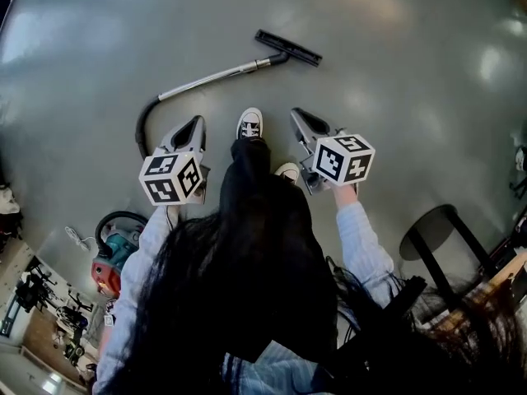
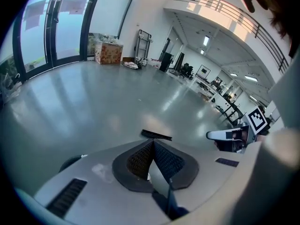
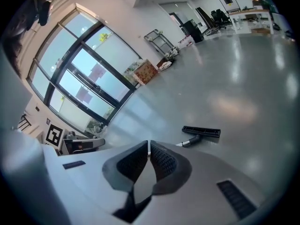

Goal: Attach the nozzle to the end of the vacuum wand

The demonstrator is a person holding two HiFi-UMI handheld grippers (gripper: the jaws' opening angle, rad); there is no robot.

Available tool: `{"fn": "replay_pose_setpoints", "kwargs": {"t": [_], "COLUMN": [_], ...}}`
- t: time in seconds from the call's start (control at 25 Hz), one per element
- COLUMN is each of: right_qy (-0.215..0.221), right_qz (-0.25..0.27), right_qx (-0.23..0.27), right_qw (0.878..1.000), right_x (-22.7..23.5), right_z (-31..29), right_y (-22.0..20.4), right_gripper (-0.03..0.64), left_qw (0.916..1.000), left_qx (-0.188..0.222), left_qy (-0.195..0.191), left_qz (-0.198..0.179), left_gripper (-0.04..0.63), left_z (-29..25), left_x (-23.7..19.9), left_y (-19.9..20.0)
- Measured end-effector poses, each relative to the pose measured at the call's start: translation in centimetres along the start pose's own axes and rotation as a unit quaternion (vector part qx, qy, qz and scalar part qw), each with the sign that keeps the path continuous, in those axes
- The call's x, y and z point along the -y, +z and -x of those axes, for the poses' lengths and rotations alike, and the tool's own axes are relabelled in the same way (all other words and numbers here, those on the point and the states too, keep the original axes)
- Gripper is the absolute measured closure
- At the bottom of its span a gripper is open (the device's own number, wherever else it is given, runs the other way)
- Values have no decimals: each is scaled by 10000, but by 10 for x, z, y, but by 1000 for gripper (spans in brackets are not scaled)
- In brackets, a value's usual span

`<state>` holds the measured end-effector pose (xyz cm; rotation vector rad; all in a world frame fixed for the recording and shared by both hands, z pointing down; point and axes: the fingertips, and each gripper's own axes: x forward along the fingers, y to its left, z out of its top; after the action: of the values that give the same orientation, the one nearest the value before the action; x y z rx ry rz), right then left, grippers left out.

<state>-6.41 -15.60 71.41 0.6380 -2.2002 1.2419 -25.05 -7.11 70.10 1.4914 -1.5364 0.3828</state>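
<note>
Seemingly the job is done: the flat black floor nozzle [image 1: 288, 48] sits on the end of the chrome vacuum wand [image 1: 216, 75]. The pair lies on the glossy grey floor [image 1: 395, 72] at the upper centre of the head view, well apart from both of your tools. What could go wrong now is a joint that only looks seated. If the nozzle was pushed on short of its stop, it may slip off the first time the wand is lifted, and from up here you cannot tell how deep it sits. The black hose [image 1: 145, 126] curls near your white shoe [image 1: 250, 124], so a careless step could drag the wand along. Your left hand-held gripper [image 1: 196, 123] and right hand-held gripper [image 1: 298, 115] both have their jaws pressed together on nothing. You hold them at either side of your legs, angled forward and down toward the floor.
</note>
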Motion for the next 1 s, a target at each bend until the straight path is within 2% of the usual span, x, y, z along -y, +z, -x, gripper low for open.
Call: {"fn": "replay_pose_setpoints", "kwargs": {"t": [0.16,0.24,0.36,0.48,0.64,0.8,1.0], "right_qy": [17,-15,-66,-66,10,25,16], "right_qz": [-42,-45,-42,17,-2,-44,-393], "right_qx": [95,135,98,248,420,595,756], "right_qw": [9999,9999,9999,9997,9991,9982,9964], "right_x": [-51,-71,-108,-140,-178,-197,-208], "right_z": [57,88,140,197,271,304,322], "right_y": [19,25,24,42,52,48,32], "right_gripper": [594,594,595,595,594,594,594], "left_qw": [9989,9981,9980,9968,9944,9913,9914], "left_qx": [250,404,519,727,946,1155,1225], "left_qy": [-135,-207,-242,-326,-305,-194,-50], "left_qz": [382,426,275,53,-351,-593,-469], "left_gripper": [589,589,589,589,589,589,589], "left_z": [49,71,120,164,234,284,322], "left_x": [39,66,109,156,212,227,221], "left_y": [32,47,56,71,79,80,72]}}
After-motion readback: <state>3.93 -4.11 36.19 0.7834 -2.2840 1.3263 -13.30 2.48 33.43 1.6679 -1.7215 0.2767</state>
